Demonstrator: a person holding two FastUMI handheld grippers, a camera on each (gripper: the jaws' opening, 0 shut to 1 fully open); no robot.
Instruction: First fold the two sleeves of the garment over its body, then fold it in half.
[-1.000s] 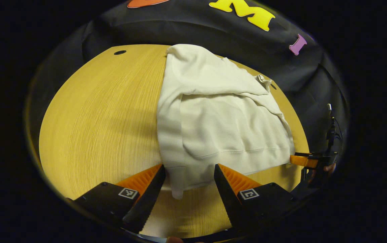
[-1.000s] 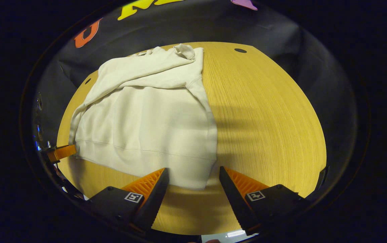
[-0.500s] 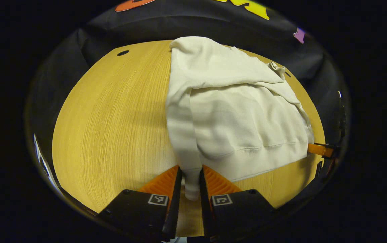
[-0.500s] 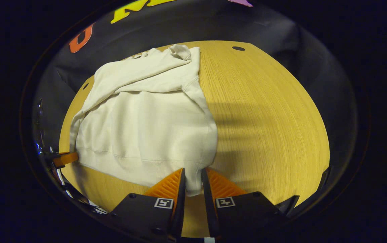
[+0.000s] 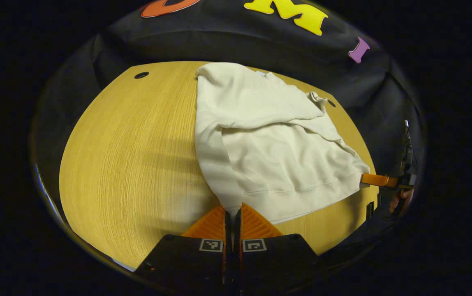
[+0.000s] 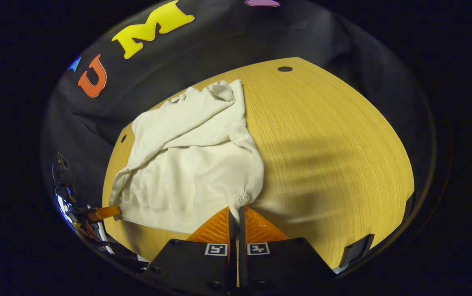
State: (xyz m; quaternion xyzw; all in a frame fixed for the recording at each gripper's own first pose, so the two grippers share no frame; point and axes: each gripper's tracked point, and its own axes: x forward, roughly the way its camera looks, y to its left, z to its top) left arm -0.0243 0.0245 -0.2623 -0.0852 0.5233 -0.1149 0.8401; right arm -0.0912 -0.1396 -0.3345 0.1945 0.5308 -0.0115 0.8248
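No brand, number or word can be read on anything here. The only printed marks are small square black-and-white coded tags, one on the black body behind each orange finger: two sit side by side on the left gripper [image 5: 232, 211] at the near edge of the left gripper view, and two more sit the same way on the right gripper [image 6: 236, 213] at the near edge of the right gripper view. Their patterns are blocky shapes, not letters that spell anything. The cream garment [image 5: 269, 139] carries no visible label or print, and the wooden table [image 5: 129, 164] is unmarked.
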